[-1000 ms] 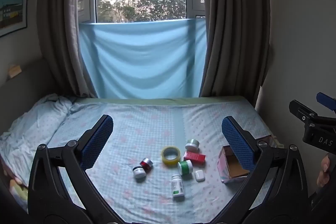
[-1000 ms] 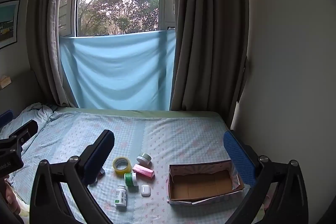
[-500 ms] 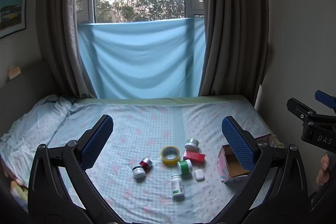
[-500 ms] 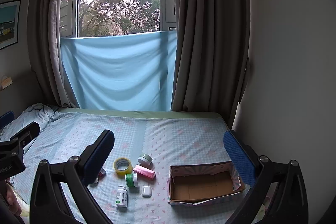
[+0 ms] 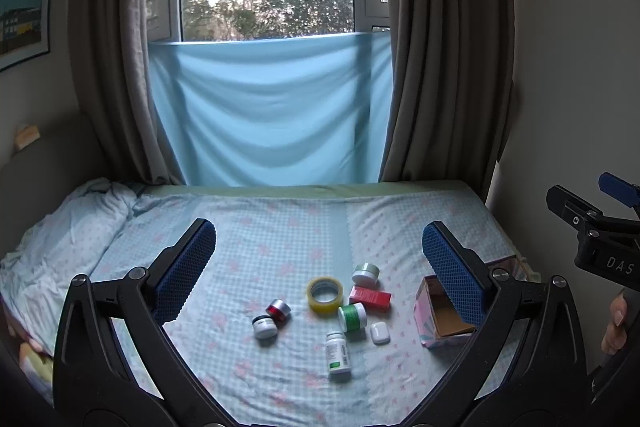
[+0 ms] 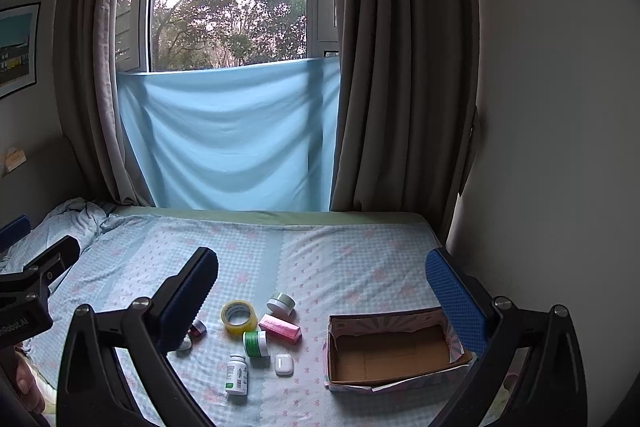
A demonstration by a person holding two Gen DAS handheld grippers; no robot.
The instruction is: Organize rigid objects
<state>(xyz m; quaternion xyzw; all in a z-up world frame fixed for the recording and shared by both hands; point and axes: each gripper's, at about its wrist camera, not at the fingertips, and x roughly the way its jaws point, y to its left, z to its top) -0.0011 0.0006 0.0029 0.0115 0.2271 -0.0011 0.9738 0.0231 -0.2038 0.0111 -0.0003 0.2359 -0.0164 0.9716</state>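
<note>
**Nothing picked up yet**

I held both grippers above the bed (image 6: 360, 251), left gripper (image 5: 316, 267) and right gripper (image 6: 324, 283) each with fingers spread wide and empty. The tape (image 6: 239, 315), jars, bottle (image 6: 237, 374) and pink pack (image 6: 280, 327) lay clustered on the sheet, just left of the open box (image 6: 392, 351), which held nothing. I judged the sorting had not begun; next, one gripper had to drop onto an item and close.

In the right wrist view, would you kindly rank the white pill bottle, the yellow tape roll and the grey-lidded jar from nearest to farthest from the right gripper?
1. White pill bottle, lowest and closest, left of the cardboard box.
2. Yellow tape roll, farther back.
3. Grey-lidded jar, farthest, right of the tape.
The right gripper is open.
</note>
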